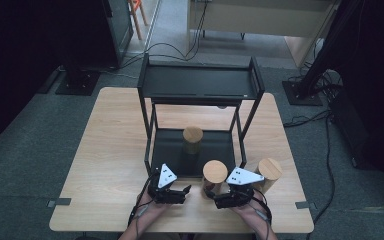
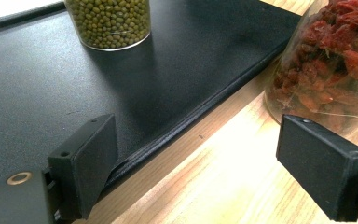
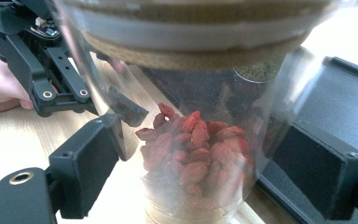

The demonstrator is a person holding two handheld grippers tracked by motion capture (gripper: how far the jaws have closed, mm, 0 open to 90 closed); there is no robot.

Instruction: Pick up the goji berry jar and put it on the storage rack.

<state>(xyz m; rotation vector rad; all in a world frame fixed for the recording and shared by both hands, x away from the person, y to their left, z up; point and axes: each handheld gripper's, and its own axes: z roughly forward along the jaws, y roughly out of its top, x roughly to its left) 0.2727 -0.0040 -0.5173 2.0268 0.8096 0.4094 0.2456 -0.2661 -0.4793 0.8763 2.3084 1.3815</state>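
The step in hand looks like the grasp of the jar of red dried berries, a clear glass jar with a cork lid standing on the wooden table, just off the near right corner of the black rack's lower tray. In the right gripper view the jar sits squarely between the two black jaws of the right gripper. The left pad seems to be at the glass while the right pad looks to stand a little off it, so the jaws read as released around the jar, not yet clamped. The left gripper waits near the tray's edge, left of the jar, its jaws wide apart with nothing between them. A second jar, of green beans, stands farther back on the tray, and a third cork-lidded jar stands to the right on the table. The next move calls for closing on the glass low and evenly, below the lid, so the round wall does not slip sideways before any lift
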